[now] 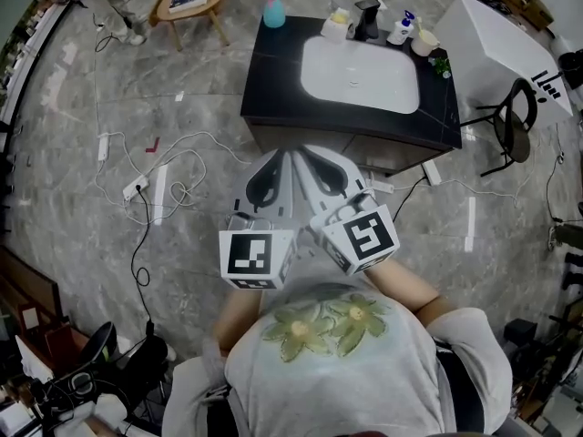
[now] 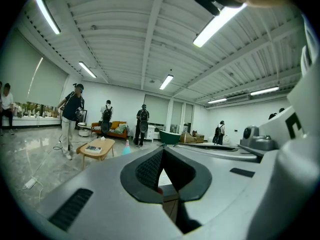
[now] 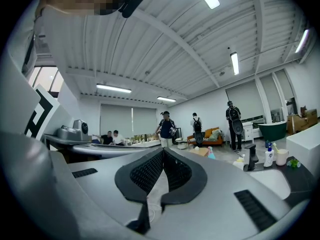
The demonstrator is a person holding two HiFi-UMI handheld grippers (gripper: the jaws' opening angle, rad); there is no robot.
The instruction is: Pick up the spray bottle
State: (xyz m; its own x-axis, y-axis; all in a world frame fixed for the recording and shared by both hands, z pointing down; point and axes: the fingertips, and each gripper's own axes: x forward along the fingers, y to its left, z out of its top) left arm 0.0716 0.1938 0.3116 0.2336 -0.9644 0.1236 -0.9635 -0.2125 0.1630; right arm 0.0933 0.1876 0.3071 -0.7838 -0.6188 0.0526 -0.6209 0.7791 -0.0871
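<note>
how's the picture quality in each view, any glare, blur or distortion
Head view: strong fisheye bend, even light, the spray bottle small near the top edge. Left gripper view: dark round vignette, a ceiling light blown out. Right gripper view: same vignette, far room fairly sharp.

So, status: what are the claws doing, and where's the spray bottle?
Left claw, right claw shut, empty. Spray bottle on counter's far-left corner, untouched. Nothing between.

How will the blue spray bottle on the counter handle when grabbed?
The spray bottle looks tall with a narrow top, so a high nudge would probably tip it. It stands on the counter at its far left corner, so a push might knock it off. Probably plastic: light, squeezable.
</note>
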